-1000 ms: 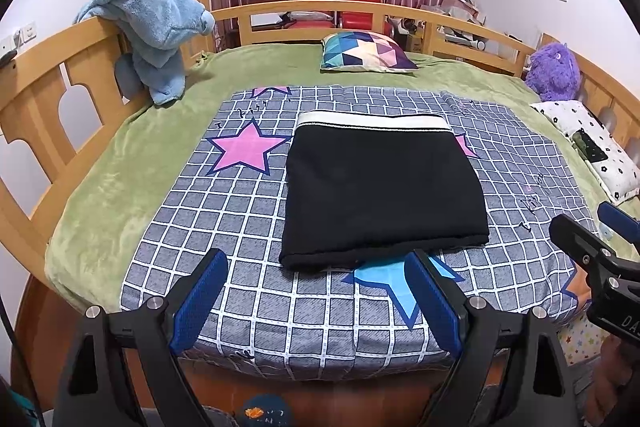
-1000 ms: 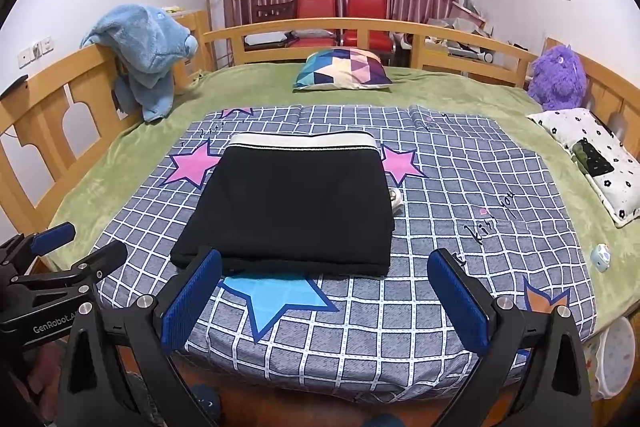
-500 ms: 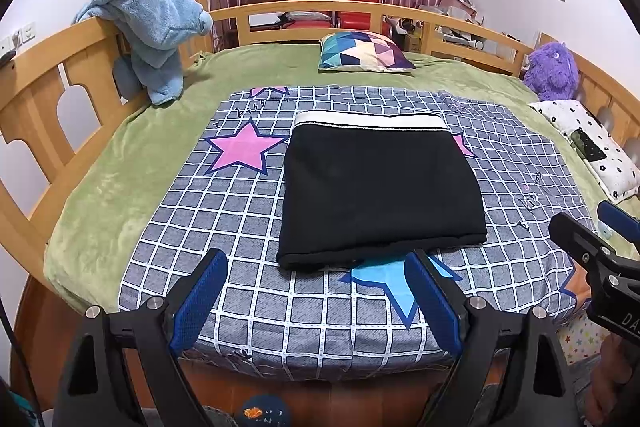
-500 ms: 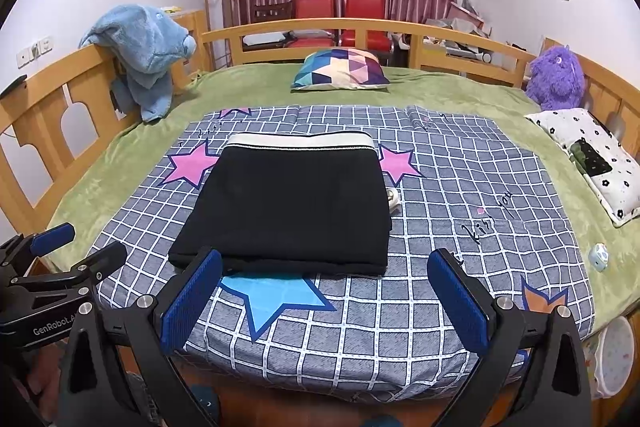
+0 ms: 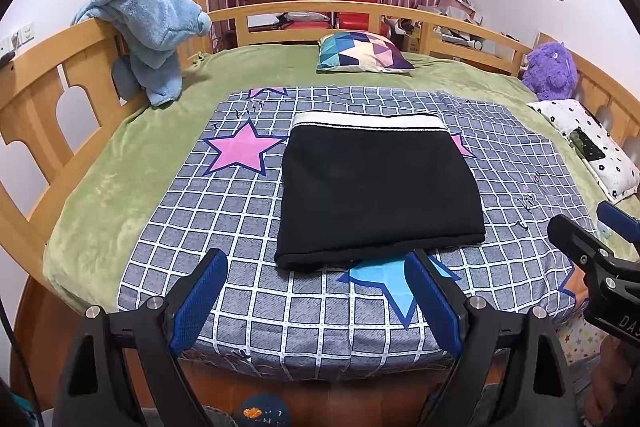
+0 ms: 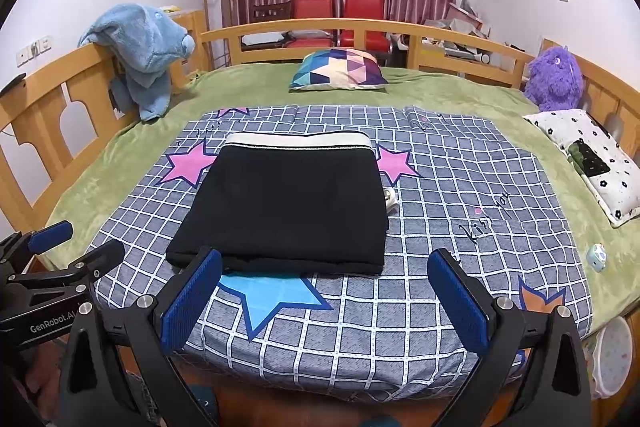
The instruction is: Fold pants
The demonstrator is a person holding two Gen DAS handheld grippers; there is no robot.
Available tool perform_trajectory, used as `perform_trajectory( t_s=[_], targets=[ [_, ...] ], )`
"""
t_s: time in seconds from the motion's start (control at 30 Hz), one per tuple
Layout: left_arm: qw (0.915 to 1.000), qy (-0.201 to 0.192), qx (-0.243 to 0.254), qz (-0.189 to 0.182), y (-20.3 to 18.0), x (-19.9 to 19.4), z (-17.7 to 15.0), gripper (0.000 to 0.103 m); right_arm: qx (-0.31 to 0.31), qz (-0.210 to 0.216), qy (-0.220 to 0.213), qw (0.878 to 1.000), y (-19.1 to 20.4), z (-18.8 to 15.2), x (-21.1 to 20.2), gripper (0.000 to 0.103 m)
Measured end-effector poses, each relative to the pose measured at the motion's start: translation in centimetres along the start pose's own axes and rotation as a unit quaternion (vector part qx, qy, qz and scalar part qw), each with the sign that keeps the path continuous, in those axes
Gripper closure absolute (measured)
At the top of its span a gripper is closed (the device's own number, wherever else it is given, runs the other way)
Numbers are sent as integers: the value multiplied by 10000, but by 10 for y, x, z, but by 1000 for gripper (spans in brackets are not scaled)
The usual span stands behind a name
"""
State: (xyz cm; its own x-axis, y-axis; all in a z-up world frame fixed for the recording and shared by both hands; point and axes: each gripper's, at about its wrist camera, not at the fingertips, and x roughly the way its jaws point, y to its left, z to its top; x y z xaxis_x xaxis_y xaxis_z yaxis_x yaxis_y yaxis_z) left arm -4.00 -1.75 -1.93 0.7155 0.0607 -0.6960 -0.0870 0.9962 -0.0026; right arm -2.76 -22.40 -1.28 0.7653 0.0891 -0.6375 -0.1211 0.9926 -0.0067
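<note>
**Folded pants on the bed, both tools spread and empty**

The black pants [image 5: 378, 191] lie folded into a neat rectangle on the grey checked blanket [image 5: 224, 219] that covers the near part of the bed, their white waistband [image 5: 366, 120] at the far edge. A pink star on the blanket shows just to the left of them and a blue star peeks out from under their near edge.

The left tool [image 5: 316, 301] hangs over the near edge of the blanket, its blue pads spread wide with nothing between them, short of the pants. The right tool [image 6: 324, 297] is likewise spread wide and empty; in its own view its left pad overlaps the near left corner of the pants, though I cannot tell whether it touches

Farther back a patterned pillow [image 6: 338, 71] lies on the green bedspread [image 5: 120, 163], and a blue towel [image 5: 150, 31] is draped over the wooden rail on the left
</note>
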Motion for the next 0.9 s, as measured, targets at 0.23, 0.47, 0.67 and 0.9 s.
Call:
perform_trajectory(
  t_s=[0.23,0.47,0.67,0.9],
  targets=[
    [10000,7,-6,-3,1,0,-1,13,-3,-4,-8,10000,-1,-1,0,2],
    [10000,10,10,-5,-1,1,-3,13,-2,-8,-11,10000,-2,-1,0,2],
    [10000,14,2,-9,-1,1,-3,13,3,-19,4,10000,-2,-2,0,2],
    [10000,27,-14,-22,1,3,-2,13,2,-21,6,10000,-2,-2,0,2]
  ],
)
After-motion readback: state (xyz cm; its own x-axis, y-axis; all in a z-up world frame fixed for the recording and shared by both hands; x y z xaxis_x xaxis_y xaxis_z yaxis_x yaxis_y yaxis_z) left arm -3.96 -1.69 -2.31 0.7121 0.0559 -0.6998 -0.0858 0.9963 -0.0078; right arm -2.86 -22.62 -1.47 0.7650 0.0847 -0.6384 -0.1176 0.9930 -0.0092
